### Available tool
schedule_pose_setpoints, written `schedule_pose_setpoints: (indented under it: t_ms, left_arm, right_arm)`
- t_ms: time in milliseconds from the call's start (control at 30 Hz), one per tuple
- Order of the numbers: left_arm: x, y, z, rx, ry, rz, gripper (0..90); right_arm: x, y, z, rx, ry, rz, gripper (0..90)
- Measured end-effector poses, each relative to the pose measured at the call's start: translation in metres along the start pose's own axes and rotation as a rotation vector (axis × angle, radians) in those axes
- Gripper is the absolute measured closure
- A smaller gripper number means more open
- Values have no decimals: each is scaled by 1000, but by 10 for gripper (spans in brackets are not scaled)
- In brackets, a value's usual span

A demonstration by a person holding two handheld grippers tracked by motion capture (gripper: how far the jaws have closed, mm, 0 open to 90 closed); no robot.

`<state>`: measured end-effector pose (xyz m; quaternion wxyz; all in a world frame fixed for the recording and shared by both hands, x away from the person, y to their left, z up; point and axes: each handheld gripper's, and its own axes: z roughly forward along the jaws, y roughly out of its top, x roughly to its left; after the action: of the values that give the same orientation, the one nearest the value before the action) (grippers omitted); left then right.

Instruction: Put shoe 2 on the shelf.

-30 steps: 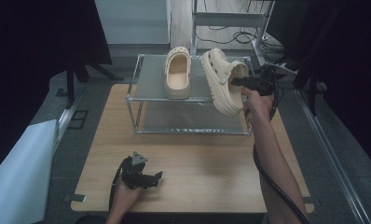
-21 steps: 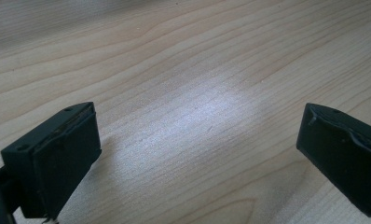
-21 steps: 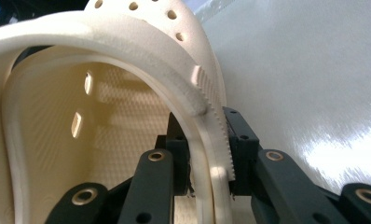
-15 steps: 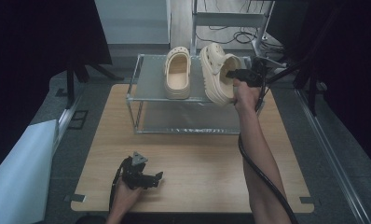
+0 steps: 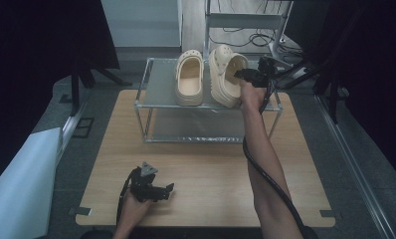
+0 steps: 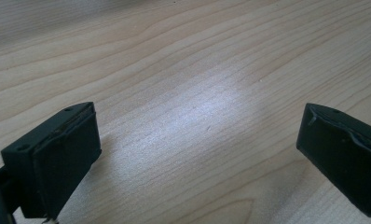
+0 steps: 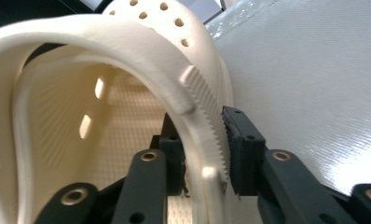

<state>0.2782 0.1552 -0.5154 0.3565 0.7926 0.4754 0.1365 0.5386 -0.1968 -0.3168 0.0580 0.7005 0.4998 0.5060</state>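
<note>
High view's got the right tongs (image 5: 242, 75) clamped on the rim of a cream clog (image 5: 225, 74), jaws just eased a touch, clog tipped on its side on the wire shelf (image 5: 161, 82) beside its twin (image 5: 189, 77). Left tongs (image 5: 167, 189) sit wide open over the bench (image 5: 211, 164).

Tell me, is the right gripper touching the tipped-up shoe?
Touching. In the right gripper view, the right gripper has its jaws on either side of the tipped-up shoe's rim, pads against it.

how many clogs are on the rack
2. One clog lies flat on the rack's top shelf; the other clog beside it is tilted on edge, its rim between the right gripper jaws.
</note>
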Motion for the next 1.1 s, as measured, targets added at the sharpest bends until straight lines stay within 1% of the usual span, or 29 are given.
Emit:
schedule_pose_setpoints:
  t_ms: [67, 133, 300, 400, 567, 600, 700, 767, 800, 867, 900, 933, 967, 1000, 1067, 1100]
  left_arm:
    - [0, 0, 0, 4, 0, 3, 0]
    - [0, 0, 0, 4, -1, 4, 0]
    - [-1, -1, 1, 4, -1, 6, 0]
    - [-2, -1, 1, 6, -1, 7, 0]
    - [-2, -1, 1, 10, -1, 9, 0]
    - [-2, -1, 1, 10, -3, 8, 0]
    - [-2, -1, 2, 11, -4, 10, 0]
    - [-2, -1, 2, 12, -3, 10, 0]
    - [-2, -1, 2, 12, -3, 10, 0]
    - [-3, -1, 2, 14, -3, 12, 0]
    - [-3, -1, 2, 15, -3, 13, 0]
    - [-3, -1, 2, 15, -3, 13, 0]
    - [-3, -1, 3, 15, -3, 14, 0]
    - [-4, -1, 3, 16, -3, 15, 0]
    - [-4, -1, 3, 18, -3, 17, 0]
    - [-4, -1, 3, 18, -3, 17, 0]
  right_arm:
    - [2, -1, 3, -1, 11, -6, 635]
    - [5, -3, 6, -4, 13, -17, 602]
    - [8, -5, 12, -23, 23, -29, 542]
    - [9, -5, 18, -16, 28, -43, 477]
    - [15, -8, 26, -23, 9, -77, 444]
    - [16, -9, 27, -28, 8, -74, 437]
    - [17, -10, 29, -34, 10, -85, 415]
    - [16, -10, 29, -33, 29, -95, 384]
    - [15, -9, 28, -26, 50, -87, 354]
    - [12, -8, 27, -17, 86, -70, 330]
    - [11, -7, 26, -8, 111, -65, 317]
    - [11, -7, 26, -8, 111, -65, 317]
    - [10, -7, 25, 0, 124, -65, 307]
    - [7, -7, 22, 17, 149, -85, 284]
    - [4, -7, 19, 24, 167, -94, 274]
    - [4, -7, 19, 24, 167, -94, 274]
